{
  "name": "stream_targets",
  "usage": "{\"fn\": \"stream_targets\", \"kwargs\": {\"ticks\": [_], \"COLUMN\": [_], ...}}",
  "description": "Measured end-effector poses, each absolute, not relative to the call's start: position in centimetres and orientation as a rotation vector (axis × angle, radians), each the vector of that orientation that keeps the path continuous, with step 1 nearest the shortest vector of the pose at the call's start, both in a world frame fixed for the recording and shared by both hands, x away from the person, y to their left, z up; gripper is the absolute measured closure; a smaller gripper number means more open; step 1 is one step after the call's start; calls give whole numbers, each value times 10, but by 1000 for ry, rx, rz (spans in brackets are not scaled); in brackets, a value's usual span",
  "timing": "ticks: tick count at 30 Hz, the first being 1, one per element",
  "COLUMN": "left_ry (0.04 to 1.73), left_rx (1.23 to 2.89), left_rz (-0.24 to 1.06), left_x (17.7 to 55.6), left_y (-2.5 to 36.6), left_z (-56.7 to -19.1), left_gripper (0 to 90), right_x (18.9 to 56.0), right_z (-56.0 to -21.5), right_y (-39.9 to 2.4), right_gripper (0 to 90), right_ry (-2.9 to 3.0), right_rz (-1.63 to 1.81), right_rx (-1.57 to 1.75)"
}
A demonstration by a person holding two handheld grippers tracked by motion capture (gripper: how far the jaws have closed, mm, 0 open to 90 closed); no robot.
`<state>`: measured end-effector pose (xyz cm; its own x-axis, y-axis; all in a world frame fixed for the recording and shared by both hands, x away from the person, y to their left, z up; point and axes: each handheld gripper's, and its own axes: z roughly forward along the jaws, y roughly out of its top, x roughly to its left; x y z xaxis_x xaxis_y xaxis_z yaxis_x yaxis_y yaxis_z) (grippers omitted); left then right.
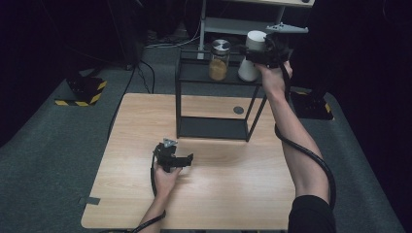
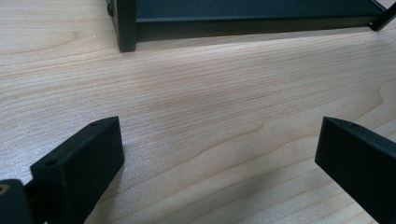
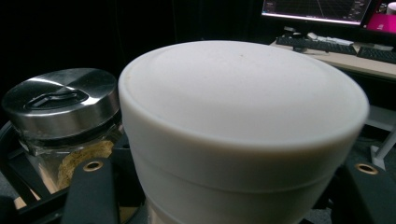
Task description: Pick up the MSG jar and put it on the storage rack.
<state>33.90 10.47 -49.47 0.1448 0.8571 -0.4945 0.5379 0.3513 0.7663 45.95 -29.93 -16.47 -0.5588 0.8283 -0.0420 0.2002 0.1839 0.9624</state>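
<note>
Two jars share the top shelf (image 1: 194, 73) of the black rack as I work the rig from afar. My right gripper (image 1: 262, 52) is clamped on the white canister (image 1: 251, 60), its jaws pressing either side of the body just under the lid. The glass jar (image 1: 219, 60) with the steel lid stands just beside the left jaw, close to touching. My left gripper (image 1: 180, 160) rests low over the table (image 1: 228, 189), jaws wide apart with nothing between them. I judge this a placing or lifting step; done well, it means keeping the canister upright, moving it straight and clear of its neighbour, and releasing only once the base sits flat.
</note>
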Motion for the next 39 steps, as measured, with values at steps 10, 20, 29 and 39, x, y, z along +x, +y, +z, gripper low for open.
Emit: {"fn": "stream_targets", "kwargs": {"ticks": [10, 20, 29, 39], "left_ry": [1524, 1524, 1523, 1523], "left_rx": [1314, 1310, 1313, 1314], "left_rz": [368, 364, 365, 365], "left_x": [339, 339, 339, 339], "left_y": [105, 105, 105, 105], "left_z": [-495, -495, -495, -495], "left_gripper": [13, 13, 13, 12], "right_x": [462, 459, 446, 432], "right_z": [-163, -169, -177, -180], "right_y": [-299, -304, -322, -340], "right_gripper": [297, 136, 131, 134], "right_ry": [1897, 1874, 1853, 1862], "right_rz": [1401, 1432, 1472, 1494], "right_rx": [982, 994, 960, 932]}}
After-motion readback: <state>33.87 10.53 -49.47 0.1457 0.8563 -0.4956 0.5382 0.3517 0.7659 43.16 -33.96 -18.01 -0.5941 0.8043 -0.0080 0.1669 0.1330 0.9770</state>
